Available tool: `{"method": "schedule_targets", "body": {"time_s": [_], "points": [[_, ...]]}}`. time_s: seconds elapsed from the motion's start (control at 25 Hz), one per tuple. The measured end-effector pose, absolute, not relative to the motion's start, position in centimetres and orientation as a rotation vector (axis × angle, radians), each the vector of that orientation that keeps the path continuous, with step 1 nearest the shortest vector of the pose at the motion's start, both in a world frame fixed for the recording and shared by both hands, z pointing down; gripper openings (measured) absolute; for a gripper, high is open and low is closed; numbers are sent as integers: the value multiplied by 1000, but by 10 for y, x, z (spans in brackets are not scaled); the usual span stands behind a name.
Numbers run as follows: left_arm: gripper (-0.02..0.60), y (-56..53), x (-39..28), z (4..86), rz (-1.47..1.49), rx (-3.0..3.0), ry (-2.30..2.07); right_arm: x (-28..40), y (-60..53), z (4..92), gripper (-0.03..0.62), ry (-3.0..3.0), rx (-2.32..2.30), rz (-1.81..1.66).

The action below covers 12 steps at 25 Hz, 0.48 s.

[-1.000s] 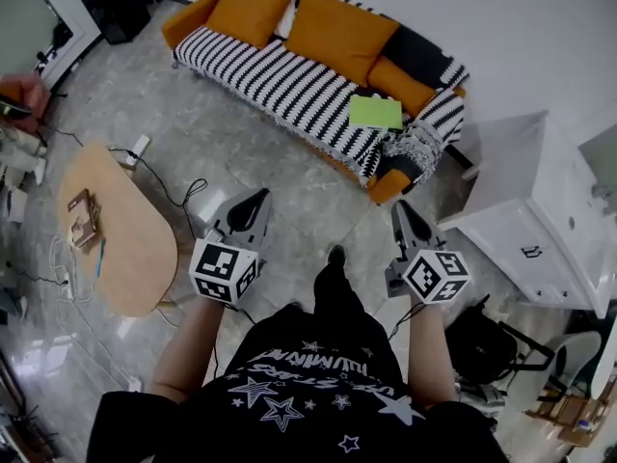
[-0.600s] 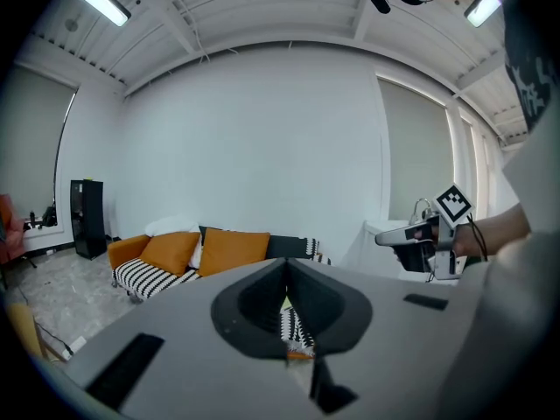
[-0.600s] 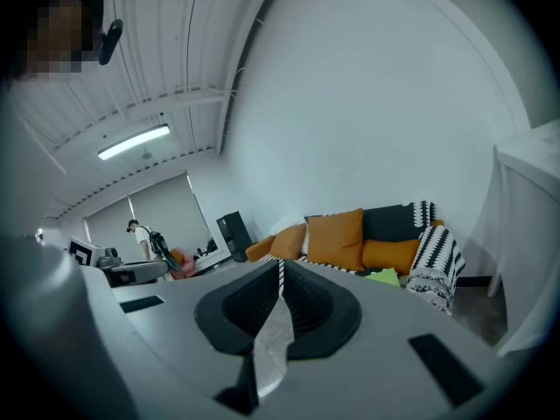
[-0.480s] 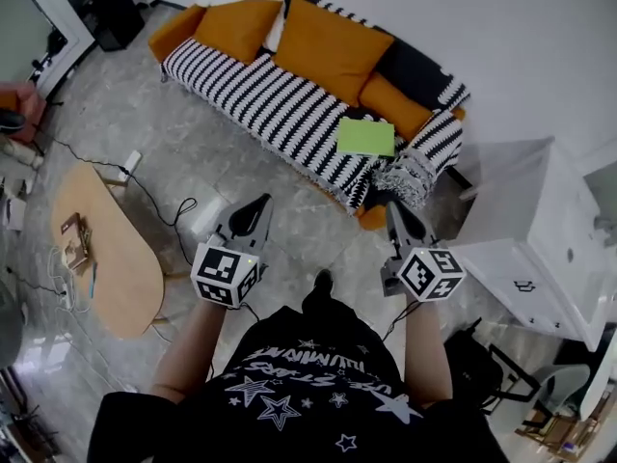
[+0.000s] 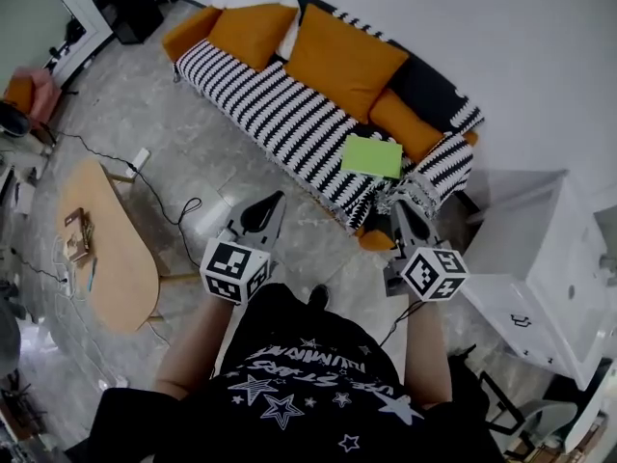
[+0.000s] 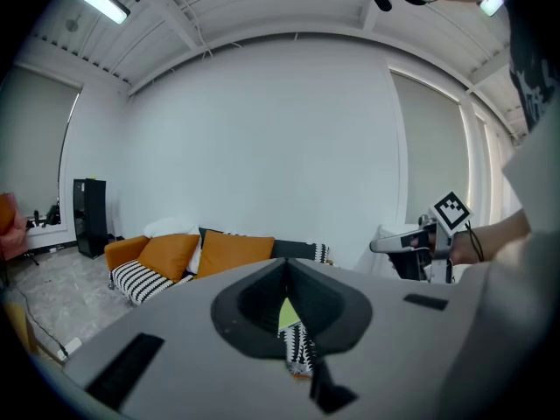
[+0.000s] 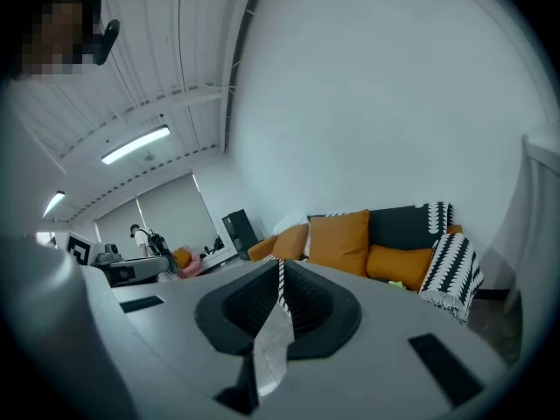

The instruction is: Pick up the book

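The book (image 5: 372,155), green and closed, lies flat on the sofa (image 5: 260,95) seat at its right end. It sits beside the striped throw over the arm and just below an orange cushion (image 5: 344,44). From the person it is at 1 o'clock.

The left gripper (image 5: 277,199) is held out over the floor (image 5: 164,133), jaws together and holding nothing. The book is at its 2 o'clock, well apart. In the left gripper view a sliver of green shows through the slit under the closed tips, far beyond them.

The right gripper (image 5: 400,206) also has its jaws closed and empty. The book is near, at its 11 o'clock, and in the head view the sofa's arm shows just past its tips.

A wooden table (image 5: 106,249) stands at 9 o'clock and a white cabinet (image 5: 540,249) at 3 o'clock.
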<state>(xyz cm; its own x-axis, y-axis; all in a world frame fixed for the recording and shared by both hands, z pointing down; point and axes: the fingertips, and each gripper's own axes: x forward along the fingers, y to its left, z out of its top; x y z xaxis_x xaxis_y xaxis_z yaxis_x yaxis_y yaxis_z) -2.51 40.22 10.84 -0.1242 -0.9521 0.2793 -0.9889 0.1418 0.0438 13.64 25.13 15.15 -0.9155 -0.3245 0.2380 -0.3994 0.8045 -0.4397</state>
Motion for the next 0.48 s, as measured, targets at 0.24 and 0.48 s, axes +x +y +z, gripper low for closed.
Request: {"method": "schedule_targets", "body": {"time_s": [0.24, 0.48], "points": [[5, 393, -28, 104, 246, 1907, -2172, 137, 248, 152, 32, -2836, 576, 771], [5, 375, -35, 115, 241, 1950, -2122, 143, 236, 155, 32, -2828, 657, 769]]}}
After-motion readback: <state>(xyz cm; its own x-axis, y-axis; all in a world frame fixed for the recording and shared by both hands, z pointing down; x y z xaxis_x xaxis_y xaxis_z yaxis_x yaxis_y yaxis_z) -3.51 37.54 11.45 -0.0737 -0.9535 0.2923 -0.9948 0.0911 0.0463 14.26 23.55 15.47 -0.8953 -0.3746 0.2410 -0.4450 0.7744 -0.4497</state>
